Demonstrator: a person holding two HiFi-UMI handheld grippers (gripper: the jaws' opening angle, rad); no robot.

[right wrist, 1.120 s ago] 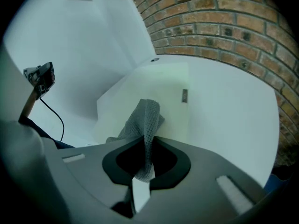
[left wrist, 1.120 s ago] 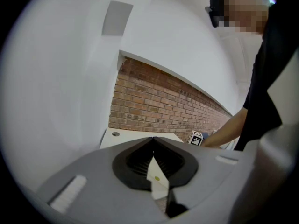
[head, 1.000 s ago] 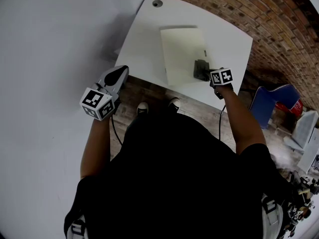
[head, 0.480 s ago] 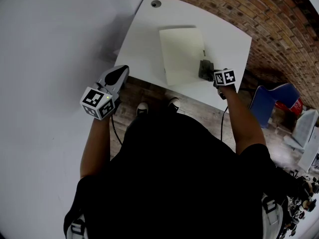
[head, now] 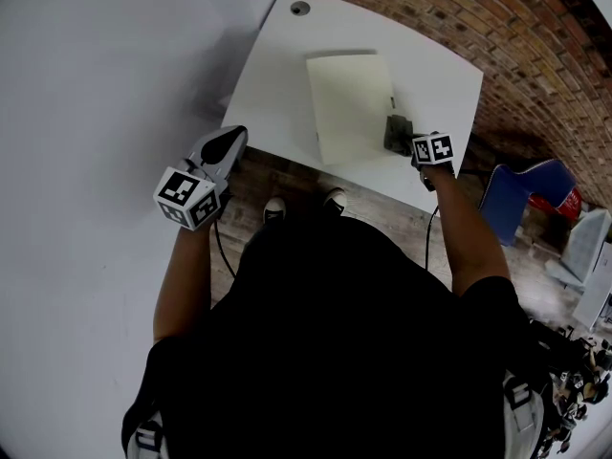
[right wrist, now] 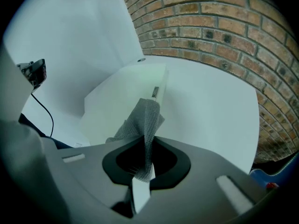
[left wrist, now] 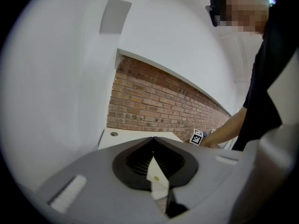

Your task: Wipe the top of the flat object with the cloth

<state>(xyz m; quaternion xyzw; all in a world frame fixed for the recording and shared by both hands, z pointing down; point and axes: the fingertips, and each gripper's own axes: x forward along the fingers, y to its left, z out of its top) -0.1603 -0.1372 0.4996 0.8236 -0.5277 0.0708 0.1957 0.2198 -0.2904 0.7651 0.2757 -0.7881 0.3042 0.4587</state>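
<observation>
A pale, flat rectangular object (head: 351, 105) lies on the white table (head: 277, 75); it also shows in the right gripper view (right wrist: 126, 94). My right gripper (head: 409, 142) is shut on a grey mesh cloth (right wrist: 142, 122), which hangs at the flat object's right edge, near its front corner (head: 396, 133). My left gripper (head: 222, 148) is held off the table's front left edge, over the floor. Its jaws are closed together with nothing between them (left wrist: 154, 164).
A small round hole (head: 300, 8) sits in the table's far left corner. A brick wall (head: 497, 27) runs behind and to the right of the table. A blue chair (head: 521, 194) and other clutter stand on the floor at right.
My right gripper has slid the cloth to the right, from on the flat object's right part to its right edge. The left gripper has stayed still.
</observation>
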